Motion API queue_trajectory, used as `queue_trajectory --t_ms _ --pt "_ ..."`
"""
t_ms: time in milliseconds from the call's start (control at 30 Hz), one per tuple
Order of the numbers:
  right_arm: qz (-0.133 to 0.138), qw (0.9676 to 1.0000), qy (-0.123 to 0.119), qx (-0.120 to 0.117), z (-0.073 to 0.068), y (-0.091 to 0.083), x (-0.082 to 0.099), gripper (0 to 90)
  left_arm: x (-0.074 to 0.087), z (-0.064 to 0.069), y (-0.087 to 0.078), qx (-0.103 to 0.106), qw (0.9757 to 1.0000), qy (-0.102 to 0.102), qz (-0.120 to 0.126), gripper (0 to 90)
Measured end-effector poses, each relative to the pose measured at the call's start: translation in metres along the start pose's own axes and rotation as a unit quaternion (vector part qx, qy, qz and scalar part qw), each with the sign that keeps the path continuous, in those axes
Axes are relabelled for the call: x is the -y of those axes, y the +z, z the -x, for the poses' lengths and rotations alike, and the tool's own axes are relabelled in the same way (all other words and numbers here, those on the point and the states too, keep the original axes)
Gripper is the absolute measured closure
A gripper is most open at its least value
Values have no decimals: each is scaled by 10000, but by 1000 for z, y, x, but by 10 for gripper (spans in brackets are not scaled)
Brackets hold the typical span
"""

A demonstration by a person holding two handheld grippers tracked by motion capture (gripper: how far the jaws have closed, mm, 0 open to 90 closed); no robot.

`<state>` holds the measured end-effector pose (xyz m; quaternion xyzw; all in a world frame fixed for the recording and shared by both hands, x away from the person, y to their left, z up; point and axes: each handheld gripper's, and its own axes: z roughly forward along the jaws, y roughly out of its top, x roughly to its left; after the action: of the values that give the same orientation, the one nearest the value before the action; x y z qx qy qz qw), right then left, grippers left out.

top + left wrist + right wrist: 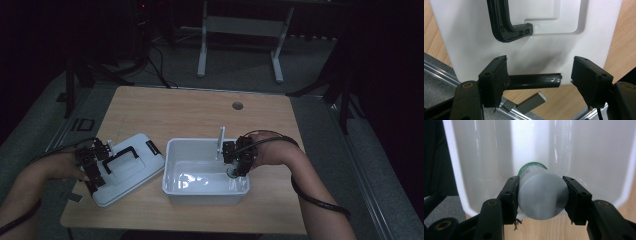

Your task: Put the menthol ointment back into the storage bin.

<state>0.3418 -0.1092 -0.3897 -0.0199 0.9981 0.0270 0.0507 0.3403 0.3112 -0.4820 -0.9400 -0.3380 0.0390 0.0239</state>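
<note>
Jar clamped end-on in right tool, long axis pointing down into white bin; left tool spread apart over lid.

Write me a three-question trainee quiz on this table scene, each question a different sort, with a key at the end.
1. True or false: the right hand-held gripper holds a small jar with a green cap.
2. Multiple choice: where does the white lid with the black handle lie? A) on the white bin; B) on the wooden table, left of the bin; C) inside the bin.
3. Fill in: the left hand-held gripper has its jaws ____ at the edge of the lid.

Key
1. True; the jaws press both sides of the jar, over the bin.
2. B
3. open; a black bar sits between them, touching one pad.
</note>
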Motion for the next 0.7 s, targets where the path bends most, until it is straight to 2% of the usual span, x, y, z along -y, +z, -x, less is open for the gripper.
queue_trajectory --t_ms 333,567,700 --pt "-68 9998 24 -181 -6 26 -4 500 1 -1 1 3 10000 -7 -31 289" --pt "-188 9995 -160 -204 -14 39 -15 500 1 -1 2 16 10000 -8 -36 290" --pt "-300 9992 -161 -204 -14 47 -19 500 2 -1 2 11 10000 -15 -38 289"
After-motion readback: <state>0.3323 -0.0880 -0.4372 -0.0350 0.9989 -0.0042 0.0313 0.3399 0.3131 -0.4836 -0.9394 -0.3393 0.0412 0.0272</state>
